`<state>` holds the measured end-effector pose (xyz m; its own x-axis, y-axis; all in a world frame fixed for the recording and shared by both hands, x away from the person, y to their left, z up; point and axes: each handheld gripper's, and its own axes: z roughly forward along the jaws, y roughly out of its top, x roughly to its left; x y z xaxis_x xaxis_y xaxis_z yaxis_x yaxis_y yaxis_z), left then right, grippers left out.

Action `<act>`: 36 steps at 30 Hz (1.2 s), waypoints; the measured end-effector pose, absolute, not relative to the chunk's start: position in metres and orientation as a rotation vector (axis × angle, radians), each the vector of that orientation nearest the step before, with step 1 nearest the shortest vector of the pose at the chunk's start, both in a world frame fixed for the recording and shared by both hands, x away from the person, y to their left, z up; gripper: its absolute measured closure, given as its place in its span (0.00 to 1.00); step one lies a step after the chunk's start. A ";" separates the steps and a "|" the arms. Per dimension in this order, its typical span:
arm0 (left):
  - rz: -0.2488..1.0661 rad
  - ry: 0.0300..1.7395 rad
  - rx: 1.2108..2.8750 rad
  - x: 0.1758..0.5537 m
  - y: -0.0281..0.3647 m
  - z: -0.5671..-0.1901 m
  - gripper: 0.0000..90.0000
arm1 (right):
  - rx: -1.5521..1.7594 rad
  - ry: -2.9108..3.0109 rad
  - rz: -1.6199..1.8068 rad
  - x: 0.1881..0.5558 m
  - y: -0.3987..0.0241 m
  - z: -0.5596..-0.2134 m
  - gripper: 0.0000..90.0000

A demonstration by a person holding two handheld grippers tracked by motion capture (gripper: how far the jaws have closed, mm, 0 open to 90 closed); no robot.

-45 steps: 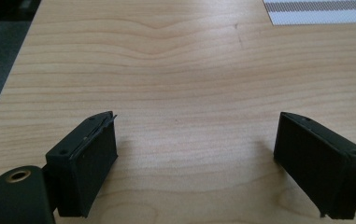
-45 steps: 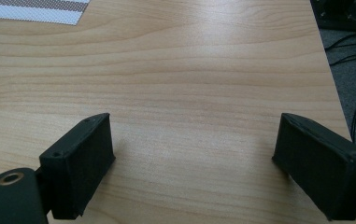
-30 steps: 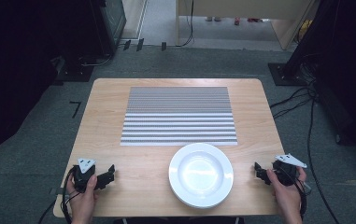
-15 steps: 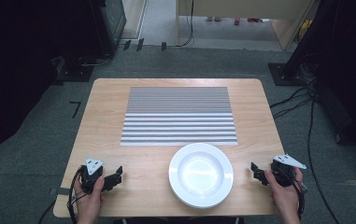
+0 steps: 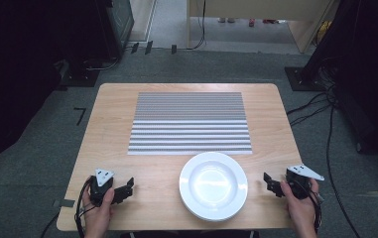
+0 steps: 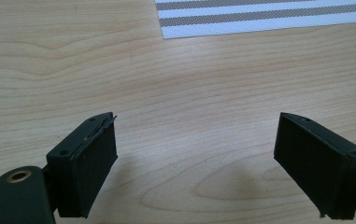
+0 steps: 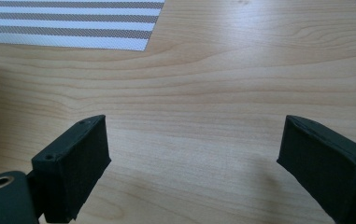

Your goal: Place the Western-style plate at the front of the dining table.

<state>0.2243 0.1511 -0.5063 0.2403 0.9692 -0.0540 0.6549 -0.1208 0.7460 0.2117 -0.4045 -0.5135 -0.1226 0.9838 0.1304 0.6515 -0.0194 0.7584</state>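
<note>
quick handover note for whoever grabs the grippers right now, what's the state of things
Left gripper: open, holding nothing, low over the wooden table left of the round white plate.
Right gripper: open, holding nothing, right of the plate.
The plate sits at the near edge, just below the grey-and-white striped placemat, rim about at the mat's edge.
Done: nothing gripped yet.
Left: probably grasping the plate and moving it.

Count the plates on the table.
1. The white plate sits at the table's near edge, between the left gripper and right gripper, just touching the striped mat. It could be a stack; can't tell.
</note>
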 end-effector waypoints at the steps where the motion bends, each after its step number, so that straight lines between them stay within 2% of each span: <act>1: 0.604 1.484 1.855 0.224 0.150 -0.506 0.15 | 1.701 1.811 0.974 0.212 -0.405 -0.514 0.09; 29: 0.506 1.391 1.896 0.220 0.110 -0.507 0.15 | 1.658 1.855 1.035 0.207 -0.385 -0.509 0.09; 36: 0.523 1.371 1.898 0.225 0.100 -0.498 0.15 | 1.645 1.859 1.027 0.212 -0.379 -0.500 0.09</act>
<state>0.2245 0.1000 -0.4979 0.3503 0.9326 -0.0870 0.6379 -0.1695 0.7512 0.2124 -0.3792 -0.5001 -0.1865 0.9723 0.1406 0.6367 0.0107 0.7711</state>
